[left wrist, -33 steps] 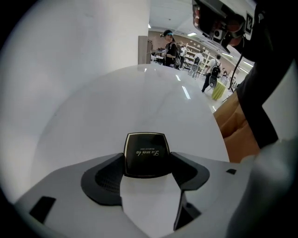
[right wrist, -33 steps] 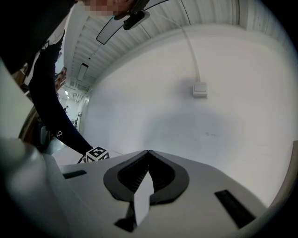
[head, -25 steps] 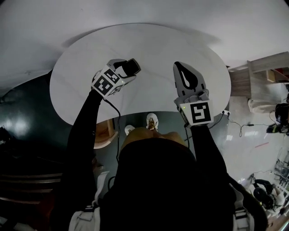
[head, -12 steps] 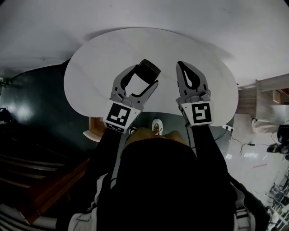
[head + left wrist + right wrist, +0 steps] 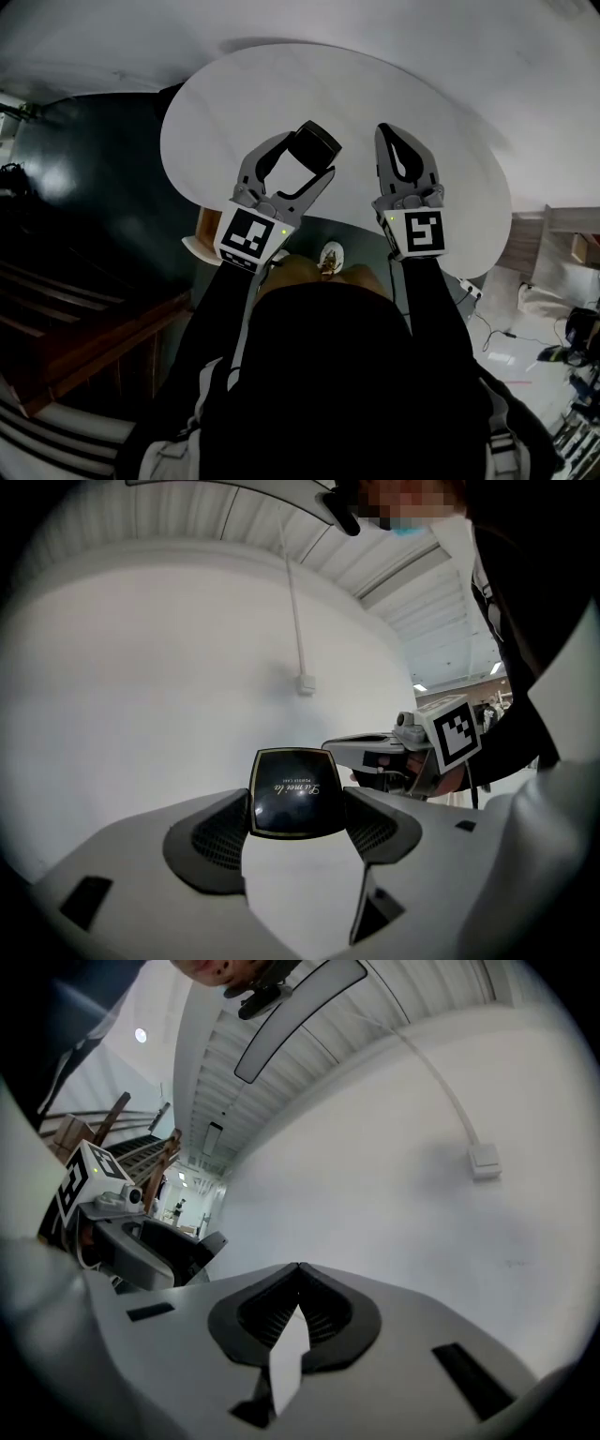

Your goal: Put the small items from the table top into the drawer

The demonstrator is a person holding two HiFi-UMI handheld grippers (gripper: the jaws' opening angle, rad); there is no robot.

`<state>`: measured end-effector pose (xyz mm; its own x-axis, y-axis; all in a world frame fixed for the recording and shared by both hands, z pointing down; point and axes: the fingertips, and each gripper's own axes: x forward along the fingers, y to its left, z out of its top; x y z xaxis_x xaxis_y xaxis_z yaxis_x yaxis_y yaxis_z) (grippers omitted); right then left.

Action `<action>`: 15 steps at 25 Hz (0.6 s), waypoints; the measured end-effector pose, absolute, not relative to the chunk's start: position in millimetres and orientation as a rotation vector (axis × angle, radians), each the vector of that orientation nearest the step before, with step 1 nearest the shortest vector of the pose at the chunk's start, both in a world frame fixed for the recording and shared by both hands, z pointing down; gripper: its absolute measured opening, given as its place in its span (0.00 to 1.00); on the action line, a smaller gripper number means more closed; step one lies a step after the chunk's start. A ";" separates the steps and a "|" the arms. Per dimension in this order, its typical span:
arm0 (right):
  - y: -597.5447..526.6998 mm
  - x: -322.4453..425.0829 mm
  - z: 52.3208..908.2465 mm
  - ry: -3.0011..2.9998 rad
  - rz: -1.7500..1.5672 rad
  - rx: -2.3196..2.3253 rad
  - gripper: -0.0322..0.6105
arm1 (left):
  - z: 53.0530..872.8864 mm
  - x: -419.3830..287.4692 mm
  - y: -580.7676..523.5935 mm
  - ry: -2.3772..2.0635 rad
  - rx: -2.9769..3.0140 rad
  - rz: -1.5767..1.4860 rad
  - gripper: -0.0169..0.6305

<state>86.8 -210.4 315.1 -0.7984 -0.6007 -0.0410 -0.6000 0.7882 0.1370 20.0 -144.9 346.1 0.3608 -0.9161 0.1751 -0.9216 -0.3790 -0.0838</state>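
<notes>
The left gripper (image 5: 307,157) is clamped on a small black square case with a thin gold rim (image 5: 295,794). The case sits squeezed between the two ribbed pads (image 5: 220,832), right out at the fingertips, its gold-lettered face turned back toward the gripper's body. To the right of those fingers the right gripper (image 5: 387,133) is held alongside. Its jaws are pressed together tip to tip with nothing between them. From the head view, both sets of fingers show over the near edge of the round white table top (image 5: 281,89).
</notes>
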 end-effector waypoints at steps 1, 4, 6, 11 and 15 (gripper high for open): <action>-204.9 75.3 318.3 -2.964 -0.225 0.958 0.09 | 345.5 9.0 -136.3 -1.765 2.544 0.302 0.53; -181.1 31.6 327.2 -2.983 -0.240 0.809 0.09 | 344.0 -28.9 -104.0 -1.861 2.467 0.314 0.53; -165.0 2.1 326.8 -3.016 -0.247 0.718 0.09 | 344.2 -52.7 -84.5 -1.915 2.413 0.320 0.53; -141.4 -44.8 329.3 -3.068 -0.214 0.558 0.09 | 345.0 -91.6 -52.0 -2.030 2.290 0.350 0.53; -112.6 -88.1 329.3 -3.098 -0.198 0.443 0.09 | 347.4 -133.4 -16.3 -2.117 2.182 0.373 0.53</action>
<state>-88.1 -112.6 329.3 -0.9601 -0.2794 -0.0125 -0.2787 0.9521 0.1257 -133.4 -16.3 347.4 0.0163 -0.9735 0.2279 -0.9928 -0.0429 -0.1121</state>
